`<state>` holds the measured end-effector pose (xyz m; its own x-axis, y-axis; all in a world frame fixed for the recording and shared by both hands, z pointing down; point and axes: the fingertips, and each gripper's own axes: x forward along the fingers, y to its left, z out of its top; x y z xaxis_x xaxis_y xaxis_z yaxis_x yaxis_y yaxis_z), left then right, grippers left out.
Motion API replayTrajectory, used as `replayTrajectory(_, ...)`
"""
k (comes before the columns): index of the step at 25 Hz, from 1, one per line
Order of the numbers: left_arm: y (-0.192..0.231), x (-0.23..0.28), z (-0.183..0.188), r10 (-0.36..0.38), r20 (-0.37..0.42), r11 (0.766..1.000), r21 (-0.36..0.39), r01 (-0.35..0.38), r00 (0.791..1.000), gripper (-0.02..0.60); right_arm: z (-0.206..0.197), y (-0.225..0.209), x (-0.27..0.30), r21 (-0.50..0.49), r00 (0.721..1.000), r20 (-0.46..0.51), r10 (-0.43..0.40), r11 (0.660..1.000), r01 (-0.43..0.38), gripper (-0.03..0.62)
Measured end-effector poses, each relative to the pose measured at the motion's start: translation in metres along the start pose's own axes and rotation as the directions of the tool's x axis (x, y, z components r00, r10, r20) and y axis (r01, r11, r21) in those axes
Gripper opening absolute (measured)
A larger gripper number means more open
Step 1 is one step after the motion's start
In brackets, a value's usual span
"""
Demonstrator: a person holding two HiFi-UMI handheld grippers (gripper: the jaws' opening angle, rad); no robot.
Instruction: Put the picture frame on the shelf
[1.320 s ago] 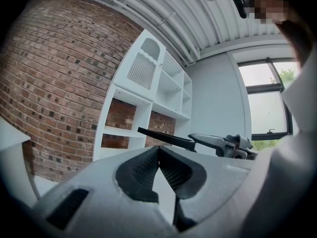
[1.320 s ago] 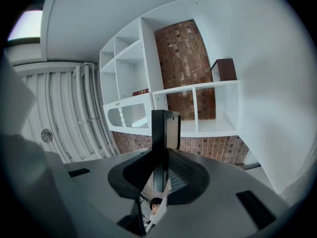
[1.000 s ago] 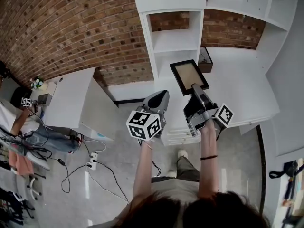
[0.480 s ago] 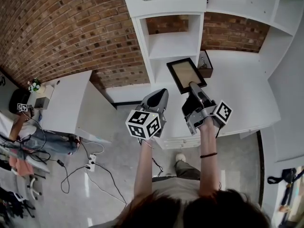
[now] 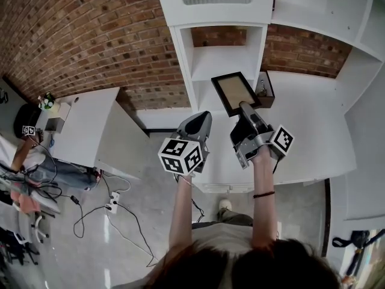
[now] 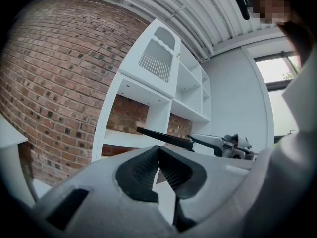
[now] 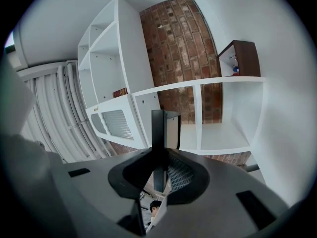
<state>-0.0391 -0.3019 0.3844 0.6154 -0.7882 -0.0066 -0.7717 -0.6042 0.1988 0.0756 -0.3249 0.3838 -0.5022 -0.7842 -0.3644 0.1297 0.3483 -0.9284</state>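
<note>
Slippage is the main risk: the right claw (image 5: 245, 108) pinches only the near edge of the picture frame (image 5: 236, 93), held in the air before the white shelf (image 5: 222, 62), so it could swivel or drop. Its far corner might strike the shelf's upright or the brown box (image 5: 263, 89) just right. The left claw (image 5: 203, 118) is closed, empty. No readable writing shows, only square markers.

Left tool (image 5: 203, 118) shut; right tool (image 5: 245, 106) clamped on picture frame (image 5: 232, 90)
</note>
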Motion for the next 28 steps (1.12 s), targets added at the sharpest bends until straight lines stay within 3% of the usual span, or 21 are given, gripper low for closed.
replayTrajectory(13, 0.02, 0.038, 0.002, 0.061, 0.017, 0.998, -0.018, -0.061, 0.998, 0.011, 0.026, -0.013, 0.043, 0.02, 0.998, -0.063, 0.006, 1.0, -0.004, 0.072)
replayTrajectory(28, 0.03, 0.055, 0.005, 0.067, 0.032, 0.998, 0.004, -0.068, 0.997, 0.011, 0.036, -0.024, 0.064, 0.021, 0.997, -0.076, 0.022, 1.0, -0.021, 0.072)
